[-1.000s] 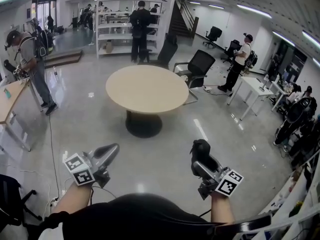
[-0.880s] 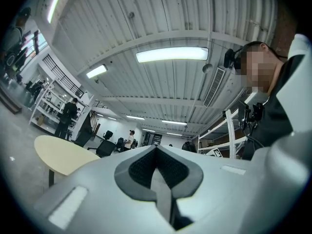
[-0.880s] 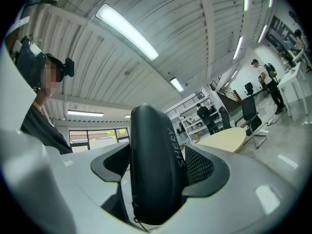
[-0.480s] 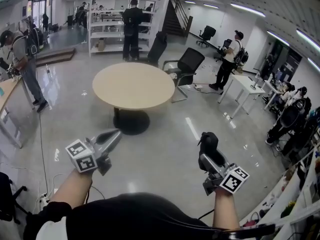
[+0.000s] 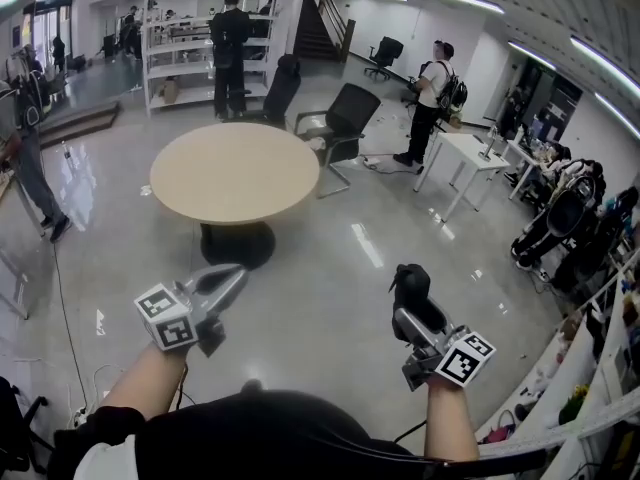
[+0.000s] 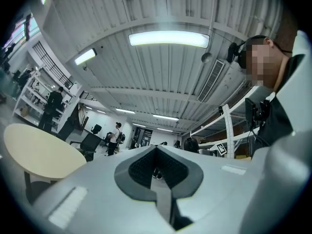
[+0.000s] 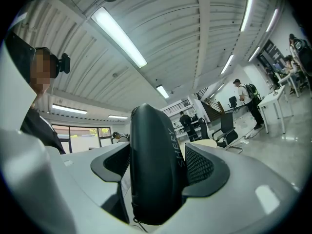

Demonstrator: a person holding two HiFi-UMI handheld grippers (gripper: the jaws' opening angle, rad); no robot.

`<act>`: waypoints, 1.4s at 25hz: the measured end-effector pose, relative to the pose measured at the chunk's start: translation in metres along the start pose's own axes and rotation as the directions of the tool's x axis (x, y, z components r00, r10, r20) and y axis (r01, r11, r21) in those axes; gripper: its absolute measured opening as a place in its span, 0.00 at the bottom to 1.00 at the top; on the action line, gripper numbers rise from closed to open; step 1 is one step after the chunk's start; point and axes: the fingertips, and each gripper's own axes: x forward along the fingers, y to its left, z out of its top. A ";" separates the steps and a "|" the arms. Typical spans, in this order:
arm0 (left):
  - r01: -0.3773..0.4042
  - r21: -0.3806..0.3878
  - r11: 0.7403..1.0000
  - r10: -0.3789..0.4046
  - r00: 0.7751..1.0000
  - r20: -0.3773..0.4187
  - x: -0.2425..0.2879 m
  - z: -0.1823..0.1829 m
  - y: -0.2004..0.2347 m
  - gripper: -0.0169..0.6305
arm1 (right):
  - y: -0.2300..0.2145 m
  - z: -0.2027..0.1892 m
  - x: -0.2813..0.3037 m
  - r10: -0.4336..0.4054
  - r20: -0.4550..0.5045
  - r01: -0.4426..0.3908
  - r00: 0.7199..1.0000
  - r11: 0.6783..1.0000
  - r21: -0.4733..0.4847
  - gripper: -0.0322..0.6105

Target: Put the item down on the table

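My right gripper (image 5: 408, 290) is shut on a black oval case (image 7: 153, 165) with grey lettering, held upright between its pads; in the head view the black case (image 5: 410, 286) sticks up from the jaws at lower right. My left gripper (image 5: 232, 281) is shut with nothing in it, its dark pads (image 6: 148, 168) pressed together. Both are raised over the glossy floor, well short of the round beige table (image 5: 234, 172), which stands ahead and to the left on a black pedestal. That table (image 6: 36, 152) also shows at the left of the left gripper view.
Black office chairs (image 5: 340, 118) stand behind the round table. White shelving (image 5: 185, 43) with a person in front is at the back. A white desk (image 5: 465, 158) and several people are to the right. Cables (image 5: 60, 298) trail on the floor at left.
The head view has swung so the table and room slid left and down in frame. Both grippers stay raised in much the same pose, the case still held.
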 end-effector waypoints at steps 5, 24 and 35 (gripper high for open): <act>0.061 -0.015 0.998 -0.062 0.998 -0.002 0.050 -0.004 0.043 0.02 | -0.040 0.014 0.030 -0.047 0.002 0.047 0.999 0.999 -0.015 0.61; 0.246 -0.003 0.969 -0.245 0.967 -0.068 0.291 0.006 0.244 0.02 | -0.258 0.096 0.182 -0.166 0.096 0.170 0.981 0.985 -0.030 0.61; 0.133 0.022 0.991 -0.133 0.991 -0.032 0.469 -0.027 0.258 0.02 | -0.456 0.179 0.192 -0.059 0.050 0.060 0.997 0.998 -0.029 0.61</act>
